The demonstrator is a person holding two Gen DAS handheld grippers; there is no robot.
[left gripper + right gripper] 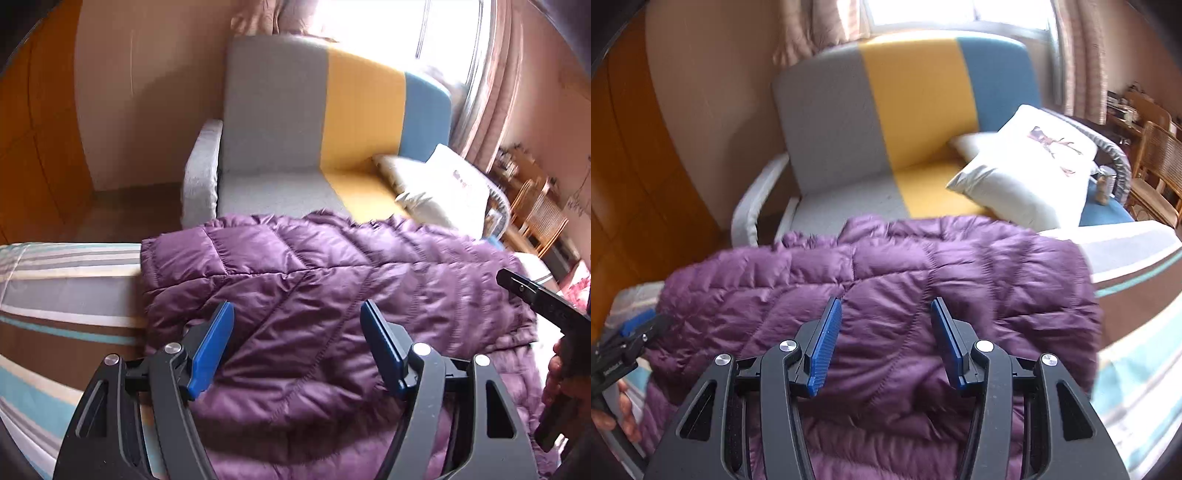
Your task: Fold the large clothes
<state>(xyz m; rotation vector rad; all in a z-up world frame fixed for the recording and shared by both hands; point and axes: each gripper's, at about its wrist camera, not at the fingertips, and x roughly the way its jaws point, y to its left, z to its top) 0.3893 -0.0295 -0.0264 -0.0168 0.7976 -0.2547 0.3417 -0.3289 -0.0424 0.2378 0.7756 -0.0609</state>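
A purple quilted puffer jacket (332, 288) lies spread on a striped bed cover (55, 295). My left gripper (297, 314) hovers over its near left part, blue pads wide apart and nothing pinched between them. In the right wrist view the same jacket (886, 277) fills the middle, and my right gripper (885, 310) stands open above it, pads clear of the fabric. The right gripper's black body shows at the right edge of the left wrist view, held by a hand. The left gripper appears at the left edge of the right wrist view, also held by a hand.
Behind the bed stands a sofa (916, 110) in grey, yellow and blue panels, with white pillows (1030, 166) on its seat. Wooden wardrobe doors (37, 147) are at the left. Wooden chairs (1156, 166) and a bright curtained window (942, 14) are at the right and back.
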